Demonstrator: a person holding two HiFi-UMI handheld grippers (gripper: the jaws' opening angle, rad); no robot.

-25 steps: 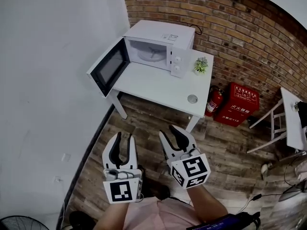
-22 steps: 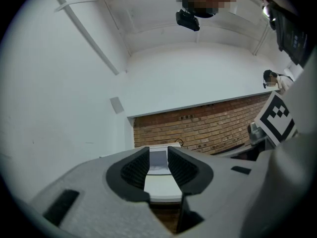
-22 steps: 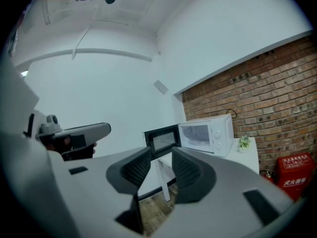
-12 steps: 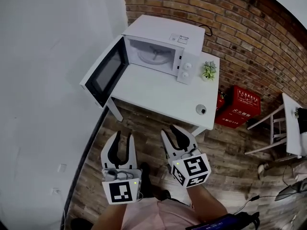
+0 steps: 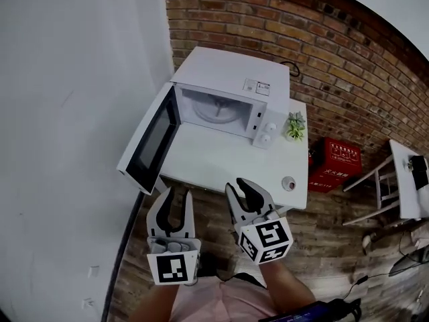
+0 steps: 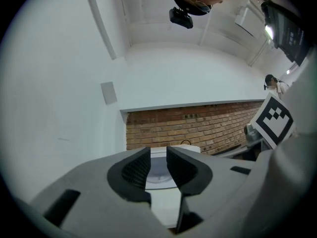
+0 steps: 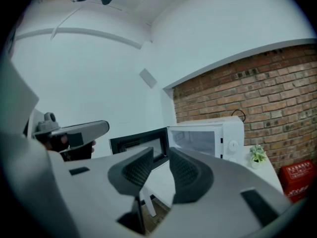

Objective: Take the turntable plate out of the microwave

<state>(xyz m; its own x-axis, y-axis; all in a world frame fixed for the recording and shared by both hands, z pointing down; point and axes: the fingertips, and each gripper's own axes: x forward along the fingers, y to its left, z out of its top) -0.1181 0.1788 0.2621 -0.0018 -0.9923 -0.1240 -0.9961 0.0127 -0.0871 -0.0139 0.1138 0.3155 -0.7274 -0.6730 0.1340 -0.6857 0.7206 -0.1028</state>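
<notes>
White microwave (image 5: 228,92) on a white table (image 5: 231,166) against the brick: that is what the head view gives me. Its door (image 5: 149,143) is swung wide to the left. Inside the cavity the turntable plate (image 5: 216,108) lies in its place, with nothing on it that I can see. My left gripper (image 5: 177,196) and right gripper (image 5: 242,188) hang at the table's near edge, well apart from the plate. I judge the door step done. The reach, the grasp and the lift out are all left.

In the left gripper view the left gripper (image 6: 158,148) has its fingers parted. They have just been closing somewhat, and nothing sits between them. The microwave (image 6: 192,148) shows far beyond the tips.

In the right gripper view the right gripper (image 7: 161,149) is the same: a clear gap, fingers just drawn closer, no thing held. Past them I see the microwave (image 7: 213,138) cavity and a small plant (image 7: 256,155) in its pot beside it.
</notes>
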